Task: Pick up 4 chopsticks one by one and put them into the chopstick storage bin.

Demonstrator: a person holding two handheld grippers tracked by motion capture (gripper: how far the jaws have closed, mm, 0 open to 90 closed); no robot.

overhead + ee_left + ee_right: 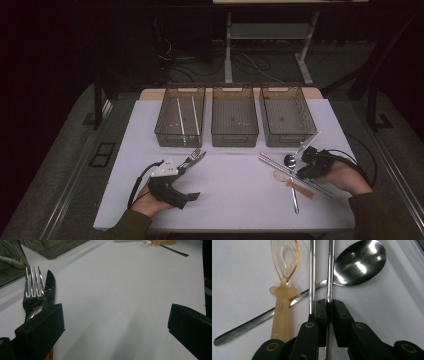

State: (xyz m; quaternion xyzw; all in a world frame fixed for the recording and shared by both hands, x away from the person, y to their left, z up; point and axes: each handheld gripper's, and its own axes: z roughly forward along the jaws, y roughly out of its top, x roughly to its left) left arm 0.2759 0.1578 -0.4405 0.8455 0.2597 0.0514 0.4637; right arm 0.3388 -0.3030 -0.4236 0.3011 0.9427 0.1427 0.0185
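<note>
1. My right claw [329, 305] is pressed almost together, pinching one metal chopstick [330, 270] between its two black pads; the rod runs straight up out of the jaws in the right gripper view
2. A second metal chopstick [312, 275] lies just beside the pinched one, on the outer side of one pad, apart from the grip and parallel to the first
3. A steel spoon [359, 263] lies slantwise under both chopsticks, its bowl above and to one side of my pads, its handle running down to the opposite edge of that view
4. An amber plastic spoon [283, 297] lies just beside the free chopstick, its clear bowl pointing away from the claw
5. In the high view my right claw [306, 159] sits at the table's [235, 195] right side, just in front of the right-hand bin [287, 117], with that cutlery spread out beside it
6. My left claw [115, 322] is spread wide, nothing between the jaws, bare tabletop ahead of it
7. A fork [32, 293] and a knife [50, 287] lie side by side, touching, at the outer face of one left jaw, not inside the gap; in the high view they sit just ahead of the left claw [187, 165]
8. The left-hand bin [180, 117] holds two pale sticks; the middle bin [234, 117] stands between the other two
9. I can read no brand, label or writing on any of these things
</note>
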